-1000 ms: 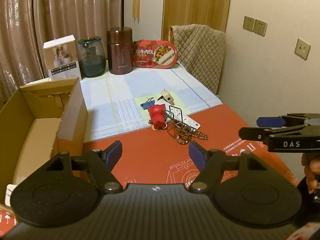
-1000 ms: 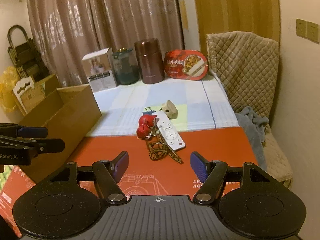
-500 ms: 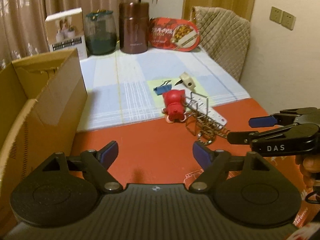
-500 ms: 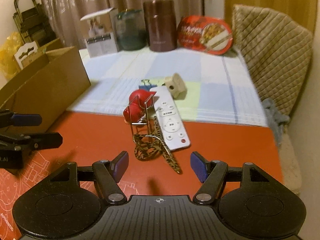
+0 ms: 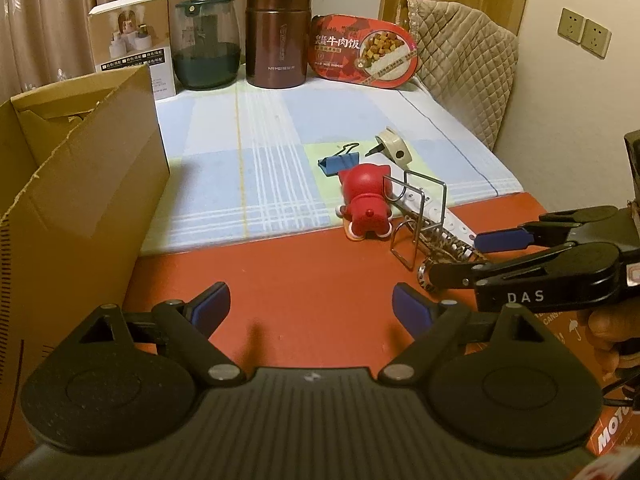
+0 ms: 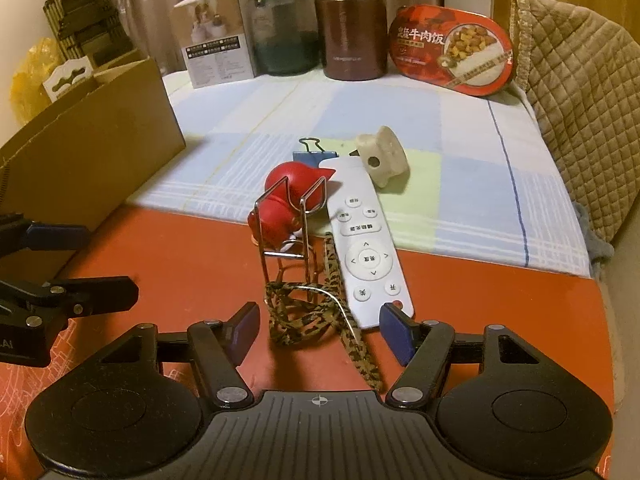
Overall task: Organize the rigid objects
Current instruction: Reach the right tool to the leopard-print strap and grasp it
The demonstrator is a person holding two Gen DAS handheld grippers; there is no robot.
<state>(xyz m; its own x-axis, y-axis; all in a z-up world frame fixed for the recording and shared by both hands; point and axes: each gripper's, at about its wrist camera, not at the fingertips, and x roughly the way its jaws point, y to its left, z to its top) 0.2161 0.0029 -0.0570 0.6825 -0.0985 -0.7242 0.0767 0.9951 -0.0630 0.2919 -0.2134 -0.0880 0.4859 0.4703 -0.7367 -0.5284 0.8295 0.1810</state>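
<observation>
A small pile lies mid-table: a red toy figure [image 5: 365, 200] [image 6: 280, 208], a wire rack [image 6: 294, 236] [image 5: 416, 216], a white remote [image 6: 366, 244], a leopard-print strap [image 6: 312, 316], a blue binder clip [image 5: 334, 162] [image 6: 314, 154] and a beige holder [image 5: 394, 148] [image 6: 382, 156]. My right gripper [image 6: 320, 330] is open, its fingers either side of the strap and the remote's near end. My left gripper [image 5: 310, 306] is open and empty over the red mat, left of the pile. An open cardboard box [image 5: 80, 184] [image 6: 92, 140] stands at the left.
At the back stand a white carton [image 5: 132, 40], a glass jar [image 5: 206, 44], a brown flask [image 5: 278, 36] and a red meal box [image 5: 362, 54]. A padded chair back [image 5: 460, 64] is at the right. A checked cloth [image 5: 256, 152] covers the far table.
Both grippers have moved forward and lower toward the pile. The right gripper now straddles the strap and remote end. Both stay open.
</observation>
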